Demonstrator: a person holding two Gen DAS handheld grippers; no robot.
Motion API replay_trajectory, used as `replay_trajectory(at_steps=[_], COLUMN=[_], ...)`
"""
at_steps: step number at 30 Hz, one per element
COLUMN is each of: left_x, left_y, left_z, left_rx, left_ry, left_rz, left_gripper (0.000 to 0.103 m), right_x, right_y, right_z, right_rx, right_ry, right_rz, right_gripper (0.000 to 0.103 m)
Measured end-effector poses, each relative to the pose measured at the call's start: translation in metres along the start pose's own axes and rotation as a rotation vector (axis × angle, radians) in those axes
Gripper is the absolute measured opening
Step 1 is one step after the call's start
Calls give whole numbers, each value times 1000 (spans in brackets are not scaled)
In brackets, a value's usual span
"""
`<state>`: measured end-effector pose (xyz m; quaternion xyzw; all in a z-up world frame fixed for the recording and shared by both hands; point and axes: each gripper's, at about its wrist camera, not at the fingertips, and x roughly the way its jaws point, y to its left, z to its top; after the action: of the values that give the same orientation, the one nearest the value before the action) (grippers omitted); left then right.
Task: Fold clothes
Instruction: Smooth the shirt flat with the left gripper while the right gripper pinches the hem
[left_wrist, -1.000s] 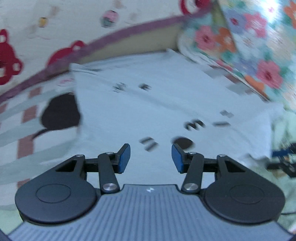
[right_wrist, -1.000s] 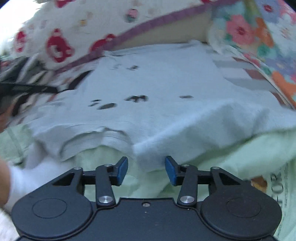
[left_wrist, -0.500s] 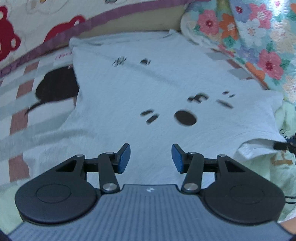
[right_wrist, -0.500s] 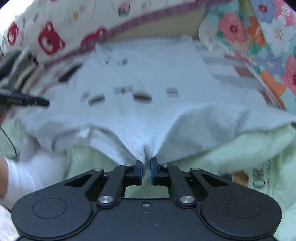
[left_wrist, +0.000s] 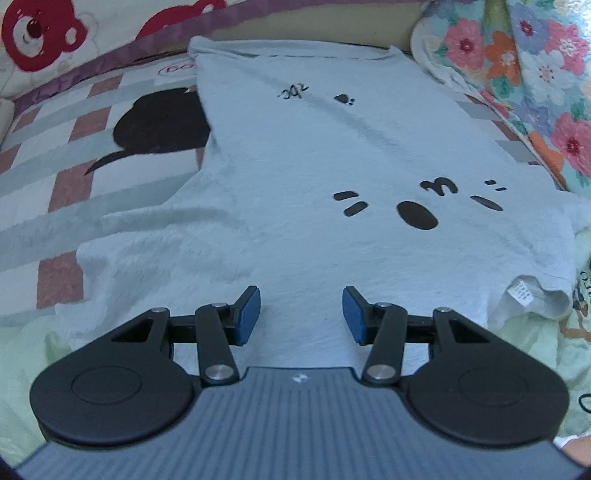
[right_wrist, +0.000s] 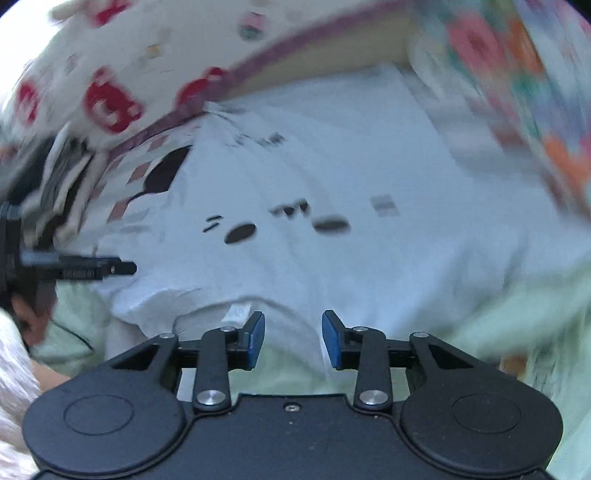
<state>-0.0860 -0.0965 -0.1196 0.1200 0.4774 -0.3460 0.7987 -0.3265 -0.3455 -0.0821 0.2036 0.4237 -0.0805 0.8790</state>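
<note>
A pale blue T-shirt (left_wrist: 314, 177) with black face marks lies spread flat on the bed, collar end nearest me. My left gripper (left_wrist: 301, 314) hovers open over its near left shoulder area, nothing between the blue pads. In the right wrist view the same T-shirt (right_wrist: 332, 192) shows blurred, with its neck opening and white label (right_wrist: 238, 312) close in front. My right gripper (right_wrist: 293, 338) is open just behind the collar hem, holding nothing. The other gripper's dark tip (right_wrist: 92, 269) pokes in from the left.
A checked bedsheet with a black cartoon shape (left_wrist: 159, 122) lies left of the shirt. A floral quilt (left_wrist: 535, 74) rises at the right, a red-bear pillow (left_wrist: 37, 29) at the back. Pale green fabric (right_wrist: 517, 332) sits under the shirt's near edge.
The right gripper, shut on the collar hem half a second ago, has opened and let the cloth go. The left gripper stayed open and moved closer over the shirt.
</note>
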Motion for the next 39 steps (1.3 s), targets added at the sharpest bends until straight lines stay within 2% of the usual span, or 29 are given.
replay_trajectory(at_steps=[1, 2, 4, 7, 11, 13, 14, 16, 17, 18, 20, 23, 25, 27, 29, 31, 33, 36, 39], left_x=[1, 2, 3, 1, -1, -1, 0, 1, 1, 0, -4, -9, -12, -15, -17, -20, -23, -24, -20], left_y=[0, 0, 2, 5, 15, 22, 26, 34, 38, 42, 48, 61, 79, 102, 125, 146, 158, 165, 165], left_z=[0, 0, 1, 3, 3, 2, 0, -2, -2, -2, -5, -11, -17, -26, -37, -51, -64, -74, -75], left_rx=[-2, -3, -22, -37, -73, -104, -126, -170, -188, -204, -223, -234, -300, -420, -558, -718, -836, -912, -952], left_ry=[3, 5, 23, 34, 39, 43, 45, 48, 46, 40, 25, 9, 5, 9, 13, 5, 4, -8, -53], left_rz=[2, 2, 6, 24, 48, 57, 57, 66, 75, 86, 134, 248, 299, 329, 309, 197, 106, 57, 69], left_gripper=[48, 48, 48, 48, 48, 48, 48, 48, 48, 48, 48, 48, 48, 48, 51, 53, 54, 55, 57], right_x=[6, 17, 45, 91, 132, 139, 140, 131, 125, 119, 110, 105, 101, 99, 97, 95, 94, 92, 92], right_y=[8, 9, 10, 25, 39, 44, 46, 50, 51, 52, 59, 58, 60, 63, 61, 60, 58, 55, 54], right_z=[-1, -1, -2, -3, -7, -13, -14, -13, -12, -11, -13, -20, -21, -19, -19, -18, -18, -16, -15], right_rx=[-42, -29, 53, 77, 67, 77, 77, 49, 34, 16, -45, -26, -41, -66, -83, -87, -90, -95, -98], right_ry=[-1, 21, 57, 132, 187, 190, 174, 141, 125, 114, 134, 159, 148, 139, 137, 137, 137, 136, 140], right_rz=[38, 121, 301, 451, 504, 529, 541, 618, 662, 698, 666, 646, 624, 619, 611, 606, 600, 592, 596], right_gripper=[41, 41, 41, 41, 41, 48, 48, 13, 6, 6, 6, 6, 6, 6, 6, 6, 6, 6, 6])
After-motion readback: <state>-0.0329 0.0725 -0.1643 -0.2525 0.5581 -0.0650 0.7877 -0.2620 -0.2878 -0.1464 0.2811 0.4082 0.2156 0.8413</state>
